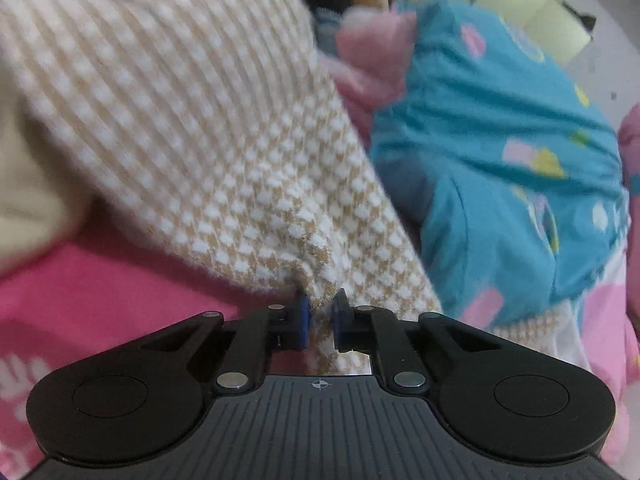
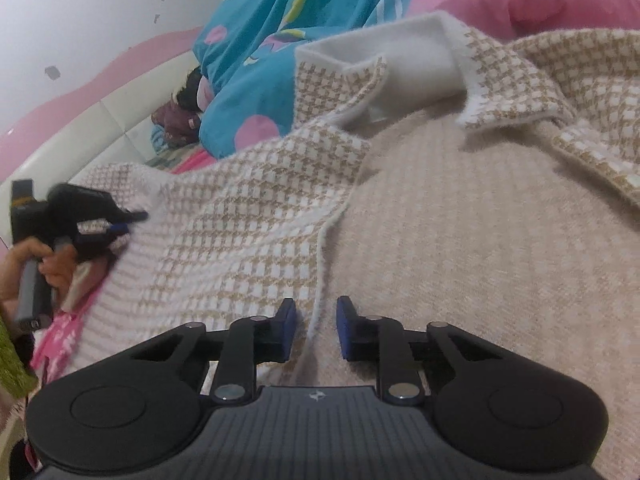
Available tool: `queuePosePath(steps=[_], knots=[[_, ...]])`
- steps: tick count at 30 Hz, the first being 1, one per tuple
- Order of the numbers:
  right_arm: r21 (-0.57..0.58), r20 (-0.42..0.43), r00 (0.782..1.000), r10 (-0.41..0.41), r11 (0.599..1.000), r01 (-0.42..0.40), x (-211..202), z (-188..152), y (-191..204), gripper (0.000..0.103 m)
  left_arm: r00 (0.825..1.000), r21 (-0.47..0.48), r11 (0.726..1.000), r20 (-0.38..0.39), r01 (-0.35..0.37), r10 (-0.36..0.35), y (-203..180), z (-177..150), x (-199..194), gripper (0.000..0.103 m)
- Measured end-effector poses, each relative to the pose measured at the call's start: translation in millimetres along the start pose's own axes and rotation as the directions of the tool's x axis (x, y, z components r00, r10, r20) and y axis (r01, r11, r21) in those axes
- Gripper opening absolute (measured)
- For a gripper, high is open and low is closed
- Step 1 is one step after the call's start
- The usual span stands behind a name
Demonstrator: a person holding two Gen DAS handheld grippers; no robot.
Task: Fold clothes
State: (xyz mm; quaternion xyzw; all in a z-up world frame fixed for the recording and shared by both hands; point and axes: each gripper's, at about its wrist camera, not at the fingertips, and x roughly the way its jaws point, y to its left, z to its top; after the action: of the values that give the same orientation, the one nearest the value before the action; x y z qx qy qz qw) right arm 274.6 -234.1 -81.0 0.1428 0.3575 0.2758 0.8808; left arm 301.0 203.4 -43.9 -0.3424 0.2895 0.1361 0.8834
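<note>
There are 2 grippers, 1 houndstooth jacket, 1 blue quilt and 1 hand.

Beige-white houndstooth jacket; blue patterned quilt

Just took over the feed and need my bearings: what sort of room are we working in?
Most likely a bedroom, with the work done on a bed. A rumpled blue cartoon-print duvet lies on a pink printed bedsheet, and a padded cream headboard panel runs below a white wall.
</note>
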Motion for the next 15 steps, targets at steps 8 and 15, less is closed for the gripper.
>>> queuePosePath(steps=[8,15], knots=[[0.003,0.0,1.0,-0.001,1.0,0.001,-1.0,-0.4,-3.8,0.02,0.995,0.122,0.988,-0.012,-0.097,0.099,10.8,-22.0,23.5,0.019],[0.017,0.001,1.0,0.008,1.0,-0.008,-1.6,-0.1,-5.3,0.02,0.976,0.258,0.954,-0.117,-0.151,0.186,-3.3,-9.0,-23.7,0.041]])
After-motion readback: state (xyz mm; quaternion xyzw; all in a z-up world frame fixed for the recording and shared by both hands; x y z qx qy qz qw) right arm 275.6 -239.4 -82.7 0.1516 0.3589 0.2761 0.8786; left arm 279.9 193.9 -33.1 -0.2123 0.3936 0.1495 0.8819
